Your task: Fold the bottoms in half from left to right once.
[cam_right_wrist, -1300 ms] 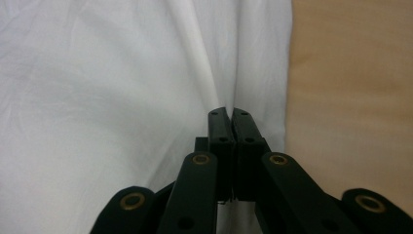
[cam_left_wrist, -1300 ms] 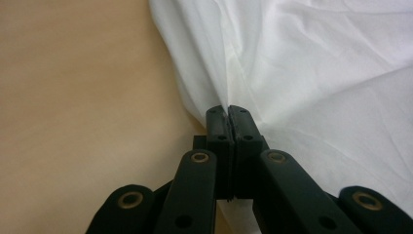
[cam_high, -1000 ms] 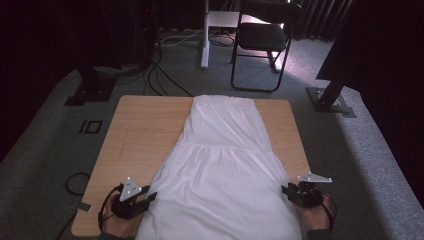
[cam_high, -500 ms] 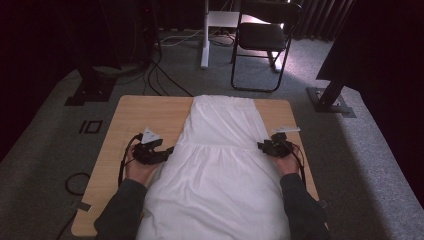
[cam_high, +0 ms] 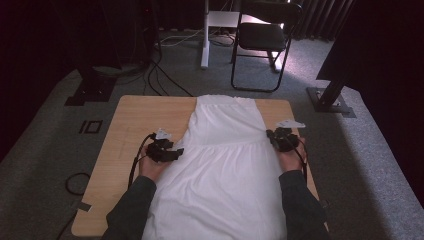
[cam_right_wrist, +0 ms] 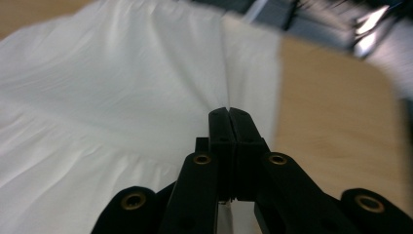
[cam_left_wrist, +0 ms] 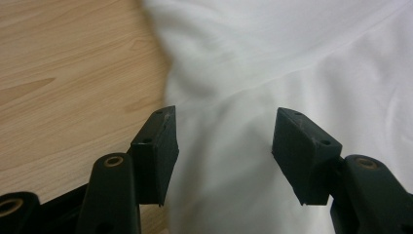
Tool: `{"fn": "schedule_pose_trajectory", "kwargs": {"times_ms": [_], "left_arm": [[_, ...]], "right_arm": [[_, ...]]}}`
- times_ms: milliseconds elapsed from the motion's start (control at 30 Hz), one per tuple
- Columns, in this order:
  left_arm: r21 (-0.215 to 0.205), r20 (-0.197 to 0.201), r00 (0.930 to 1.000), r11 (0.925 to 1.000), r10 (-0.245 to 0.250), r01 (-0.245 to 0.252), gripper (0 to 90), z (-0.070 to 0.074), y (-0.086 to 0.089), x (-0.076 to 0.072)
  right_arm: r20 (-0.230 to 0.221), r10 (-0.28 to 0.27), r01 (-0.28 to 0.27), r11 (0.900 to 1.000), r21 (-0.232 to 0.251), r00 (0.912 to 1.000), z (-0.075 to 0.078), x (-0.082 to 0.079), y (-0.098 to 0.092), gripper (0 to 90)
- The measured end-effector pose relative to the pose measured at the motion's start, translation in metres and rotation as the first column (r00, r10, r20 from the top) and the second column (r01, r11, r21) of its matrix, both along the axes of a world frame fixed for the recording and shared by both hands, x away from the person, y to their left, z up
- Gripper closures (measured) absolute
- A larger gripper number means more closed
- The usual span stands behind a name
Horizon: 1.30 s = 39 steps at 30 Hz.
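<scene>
A white dress (cam_high: 225, 165) lies flat along the wooden table (cam_high: 130, 120), narrow end far from me. My left gripper (cam_high: 177, 152) rests at the dress's left edge by the waist seam. In the left gripper view its jaws (cam_left_wrist: 224, 141) stand apart after just opening, with white cloth (cam_left_wrist: 272, 63) below the gap and no pad pressing it. My right gripper (cam_high: 270, 135) is at the dress's right edge. Its jaws (cam_right_wrist: 228, 114) have just closed together, and a crease of the dress (cam_right_wrist: 122, 73) runs up from their tips, with white cloth showing between them.
Bare wood (cam_left_wrist: 63, 73) lies left of the dress, and a strip of table (cam_right_wrist: 331, 112) right of it. Beyond the table on the grey carpet stand a black folding chair (cam_high: 262, 40), a white desk leg (cam_high: 205, 35), cables (cam_high: 160, 75) and two black stand bases (cam_high: 330, 100).
Both hands have moved forward from the table's near edge to the dress's waist. The right gripper's jaws have come together on the dress's edge.
</scene>
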<state>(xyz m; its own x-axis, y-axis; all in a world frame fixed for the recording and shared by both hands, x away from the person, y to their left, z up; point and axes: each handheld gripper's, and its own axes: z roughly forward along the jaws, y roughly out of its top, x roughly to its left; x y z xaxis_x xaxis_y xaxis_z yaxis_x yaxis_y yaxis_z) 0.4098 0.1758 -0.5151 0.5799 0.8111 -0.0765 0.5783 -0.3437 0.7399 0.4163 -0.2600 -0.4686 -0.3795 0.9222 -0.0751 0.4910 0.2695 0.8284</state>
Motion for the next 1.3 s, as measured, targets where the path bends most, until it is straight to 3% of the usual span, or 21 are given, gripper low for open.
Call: {"fn": "schedule_pose_trajectory", "kwargs": {"times_ms": [67, 133, 200, 267, 400, 567, 733, 767, 800, 833, 900, 1000, 1100, 1300], "left_arm": [[0.006, 0.001, 1.0000, 1.0000, 0.008, -0.008, 42.4, 0.001, 0.000, 0.001], [-0.005, 0.005, 0.9999, 0.9999, 0.016, -0.016, 42.4, 0.003, -0.001, 0.004], [-0.003, 0.010, 0.9998, 0.9998, 0.017, -0.017, 42.3, 0.006, -0.004, 0.008], [0.007, 0.009, 0.9999, 0.9999, 0.012, -0.012, 41.5, 0.009, -0.011, 0.017], [0.014, -0.004, 1.0000, 0.9999, 0.007, -0.007, 38.9, 0.010, -0.022, 0.032], [0.002, -0.087, 0.9954, 0.9992, 0.040, -0.040, 35.9, -0.003, -0.043, 0.067], [0.027, -0.163, 0.9851, 0.9984, 0.054, -0.050, 39.4, -0.022, -0.055, 0.076], [0.040, -0.140, 0.9894, 0.9986, 0.039, -0.034, 46.3, -0.023, -0.057, 0.074], [0.062, -0.129, 0.9915, 0.9981, 0.016, -0.008, 63.0, -0.024, -0.057, 0.071], [0.052, -0.130, 0.9914, 0.9986, 0.013, -0.006, 78.6, -0.024, -0.056, 0.069], [0.036, -0.130, 0.9913, 0.9992, 0.019, -0.015, 87.4, -0.024, -0.052, 0.065], [-0.005, -0.127, 0.9918, 0.9999, 0.010, -0.010, 88.3, -0.027, -0.037, 0.054], [-0.002, -0.112, 0.9937, 1.0000, 0.000, 0.000, 88.4, -0.028, -0.025, 0.037], [-0.005, -0.090, 0.9959, 1.0000, -0.005, 0.005, 88.3, -0.031, 0.000, -0.013]], "right_arm": [[-0.036, -0.050, 0.048, 0.997, -0.055, 0.9981, -0.007, 0.005, -0.006, 88.8], [-0.110, -0.084, 0.073, 0.993, -0.096, 0.9904, -0.028, 0.016, -0.013, 88.6], [-0.182, -0.109, 0.095, 0.992, -0.089, 0.9772, -0.052, 0.024, -0.020, 88.5], [-0.213, -0.116, 0.104, 0.992, -0.066, 0.9701, -0.065, 0.027, -0.023, 88.3], [-0.226, -0.117, 0.104, 0.992, -0.068, 0.9672, -0.072, 0.028, -0.022, 88.3], [-0.248, -0.118, 0.112, 0.993, -0.040, 0.9615, -0.079, 0.030, -0.023, 88.2], [-0.257, -0.106, 0.111, 0.994, 0.005, 0.9606, -0.080, 0.031, -0.028, 87.8], [-0.259, -0.104, 0.113, 0.993, 0.019, 0.9602, -0.080, 0.031, -0.030, 87.8], [-0.259, -0.102, 0.112, 0.993, 0.024, 0.9605, -0.080, 0.031, -0.031, 87.9], [-0.257, -0.103, 0.113, 0.993, 0.028, 0.9609, -0.081, 0.030, -0.031, 88.0], [-0.253, -0.102, 0.113, 0.993, 0.031, 0.9620, -0.081, 0.029, -0.031, 88.2], [-0.259, -0.086, 0.104, 0.993, 0.056, 0.9622, -0.082, 0.024, -0.031, 88.2], [-0.258, -0.051, 0.072, 0.995, 0.073, 0.9647, -0.083, 0.012, -0.027, 88.2], [-0.232, 0.039, -0.028, 0.998, 0.053, 0.9719, -0.085, -0.033, -0.009, 88.2]]}}
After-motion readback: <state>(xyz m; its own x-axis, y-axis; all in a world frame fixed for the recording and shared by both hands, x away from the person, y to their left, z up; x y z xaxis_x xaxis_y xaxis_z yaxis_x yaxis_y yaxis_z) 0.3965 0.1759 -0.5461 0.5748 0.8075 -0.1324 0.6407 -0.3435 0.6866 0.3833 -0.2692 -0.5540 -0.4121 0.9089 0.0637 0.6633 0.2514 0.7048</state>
